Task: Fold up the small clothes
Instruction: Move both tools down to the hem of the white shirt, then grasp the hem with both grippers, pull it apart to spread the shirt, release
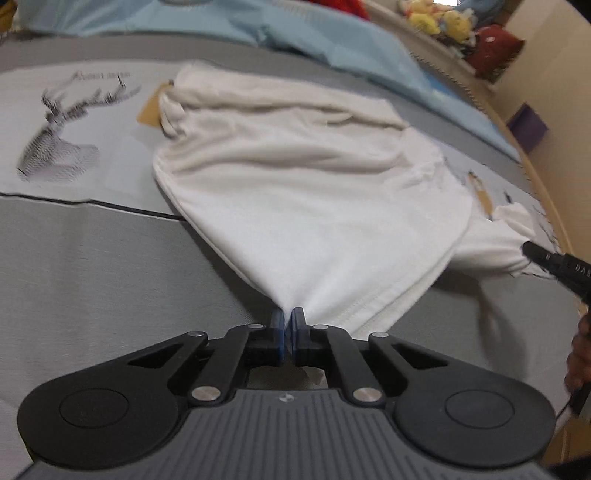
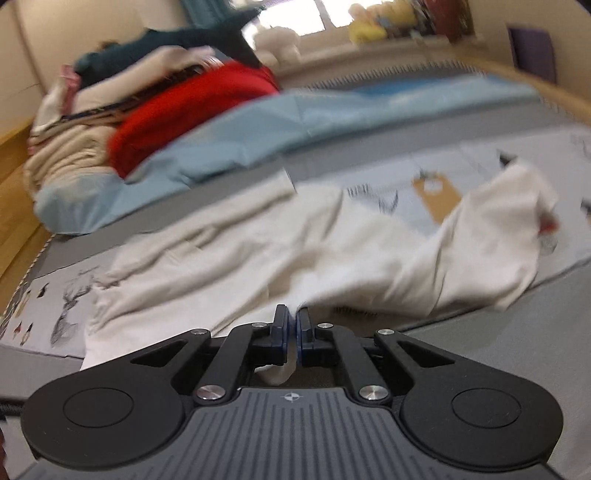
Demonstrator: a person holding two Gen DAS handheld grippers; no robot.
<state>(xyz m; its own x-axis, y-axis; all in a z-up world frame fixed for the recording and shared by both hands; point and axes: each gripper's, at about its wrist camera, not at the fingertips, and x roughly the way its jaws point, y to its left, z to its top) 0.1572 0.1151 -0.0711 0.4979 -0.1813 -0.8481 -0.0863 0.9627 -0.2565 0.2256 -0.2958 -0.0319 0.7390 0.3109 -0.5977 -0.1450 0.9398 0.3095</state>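
A small white garment (image 1: 295,177) lies spread and wrinkled on a grey bed cover (image 1: 92,277) printed with deer. My left gripper (image 1: 289,314) is shut on a near corner of the garment's hem, and the cloth fans out from its blue pads. In the right wrist view the same white garment (image 2: 258,251) stretches across the bed. My right gripper (image 2: 291,314) is shut on another edge of it, with cloth pinched between the pads and hanging behind them. The right gripper's black tip (image 1: 554,262) shows at the right edge of the left wrist view, against a bunched sleeve.
A light blue blanket (image 2: 229,140) lies beyond the garment, with a pile of red (image 2: 184,118), beige and dark clothes on it. Soft toys (image 1: 439,20) line a shelf at the back. A brown paper tag (image 2: 437,199) lies on the cover. A purple box (image 1: 526,127) stands off the bed.
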